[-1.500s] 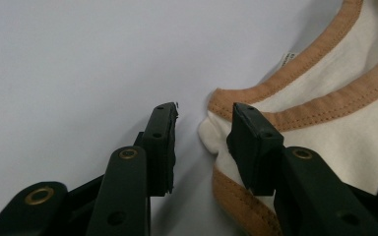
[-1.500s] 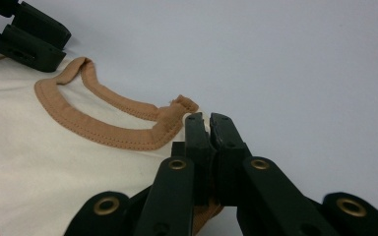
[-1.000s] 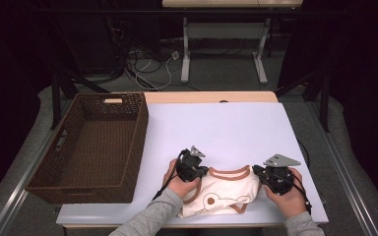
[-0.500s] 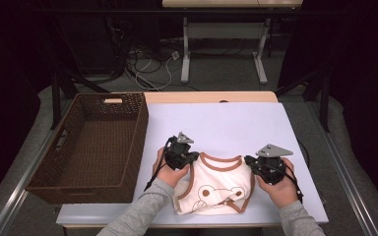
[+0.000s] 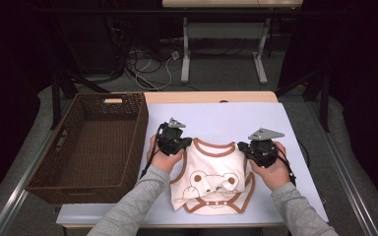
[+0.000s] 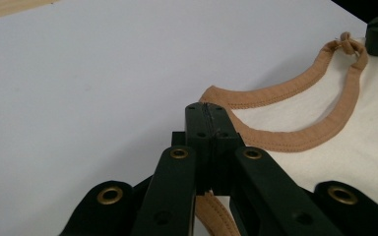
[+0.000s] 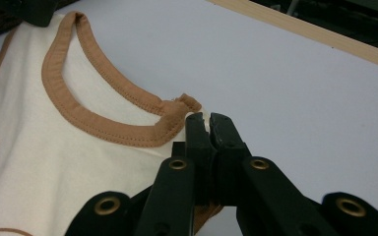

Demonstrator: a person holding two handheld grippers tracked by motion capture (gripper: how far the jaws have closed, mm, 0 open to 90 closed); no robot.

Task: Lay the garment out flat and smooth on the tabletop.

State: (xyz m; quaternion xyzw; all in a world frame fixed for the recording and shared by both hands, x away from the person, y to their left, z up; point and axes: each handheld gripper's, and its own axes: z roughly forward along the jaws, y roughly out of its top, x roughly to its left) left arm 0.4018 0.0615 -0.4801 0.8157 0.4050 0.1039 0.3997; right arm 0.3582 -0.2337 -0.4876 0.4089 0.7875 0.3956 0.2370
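with both the left tongs (image 6: 210,129) and right tongs (image 7: 209,132) clamped on the bodysuit (image 5: 212,177) shoulders, we risk slippage if we pull unevenly across the tabletop (image 5: 236,115).

Left gripper (image 5: 183,143): I've carried it away from the table's near edge toward the middle, a little closer to the basket-side edge; jaws clamped on the left shoulder of the bear-print baby bodysuit (image 5: 215,177).
Right gripper (image 5: 243,147): moved the same way, away from the near edge, jaws pinching the right shoulder.
Bear-print baby bodysuit: a second ago it lay bunched at the near edge; I've dragged it farther onto the white table, and it now lies stretched flat, neckline pulled wide between the grippers, bear print fully showing, hem near the near edge.
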